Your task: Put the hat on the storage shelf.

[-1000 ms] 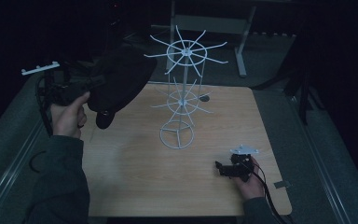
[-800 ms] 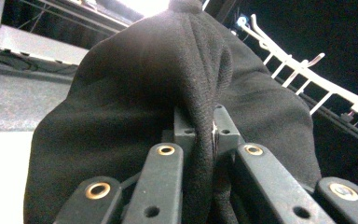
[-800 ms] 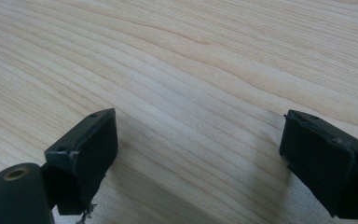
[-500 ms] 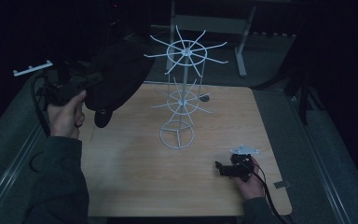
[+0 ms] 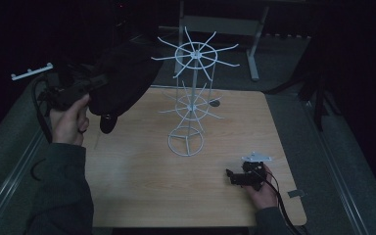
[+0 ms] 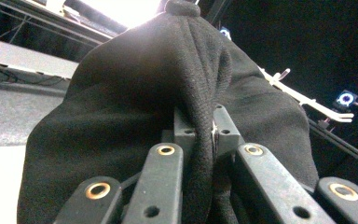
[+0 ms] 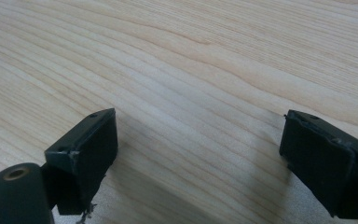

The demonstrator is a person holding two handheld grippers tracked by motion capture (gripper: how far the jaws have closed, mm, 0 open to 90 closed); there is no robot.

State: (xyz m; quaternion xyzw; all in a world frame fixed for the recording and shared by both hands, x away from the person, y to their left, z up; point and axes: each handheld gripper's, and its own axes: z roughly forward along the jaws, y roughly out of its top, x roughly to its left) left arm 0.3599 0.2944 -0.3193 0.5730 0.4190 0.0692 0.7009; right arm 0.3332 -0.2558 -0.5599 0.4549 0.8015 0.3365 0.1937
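Left hand (image 5: 68,120): raised off the table's left edge, wrapped around the left gripper (image 5: 85,88).
Left gripper state: clamped on a fold of the black cap (image 5: 122,78); in the left gripper view the cloth (image 6: 168,107) sits pinched between the two grey pads, jaws nearly together.
Cap position: in the air, above the table's far-left corner, just left of the white wire rack (image 5: 191,105); its right edge near the tips of the top ring of arms, contact not determinable.
Change over the last second: cap and left gripper carried up and to the right, closer to the rack's upper arms; hand higher than before.
Meaning for the task: none stated; judged as a hanging move, cap being brought to one of the top prongs, not yet hooked.
Rack contents: upper and lower rings of arms bare, nothing hung; round base standing on the wooden table (image 5: 142,196).
Other containers: none seen.
Small dark round item (image 5: 214,103): on the table behind the rack, too small to identify.
Right gripper (image 5: 240,176): resting low over the table's near-right part, unchanged from a second ago.
Right gripper state: jaws spread wide, nothing between them, bare wood grain beneath (image 7: 200,140).
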